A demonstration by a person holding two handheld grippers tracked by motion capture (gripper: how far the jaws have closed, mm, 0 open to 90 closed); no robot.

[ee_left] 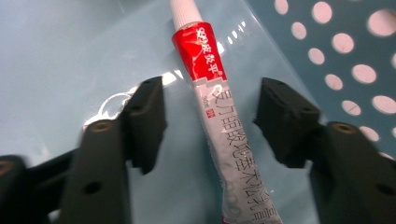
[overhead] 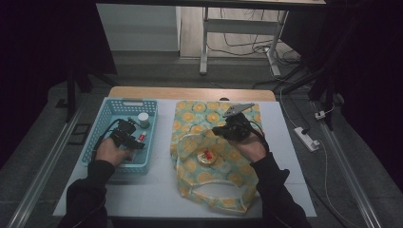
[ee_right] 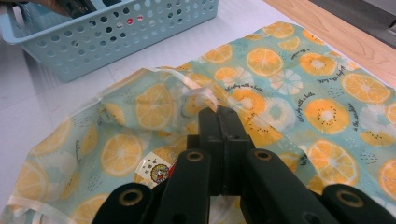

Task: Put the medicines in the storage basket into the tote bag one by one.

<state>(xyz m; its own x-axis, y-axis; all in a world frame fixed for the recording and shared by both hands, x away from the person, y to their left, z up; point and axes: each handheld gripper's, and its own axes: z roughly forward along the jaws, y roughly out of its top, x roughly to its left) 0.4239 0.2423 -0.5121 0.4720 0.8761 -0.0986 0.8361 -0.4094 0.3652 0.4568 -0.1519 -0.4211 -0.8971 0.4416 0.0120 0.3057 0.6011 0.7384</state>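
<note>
With one small round tin (overhead: 207,157) already inside the orange-slice-patterned cloth bag (overhead: 196,114), the right gripper (ee_right: 218,122) is clamped on its rim, while the left gripper (ee_left: 210,112), jaws apart, straddles a red-and-white tube (ee_left: 219,126) not yet lifted from the light blue perforated plastic basket (overhead: 107,112).
</note>
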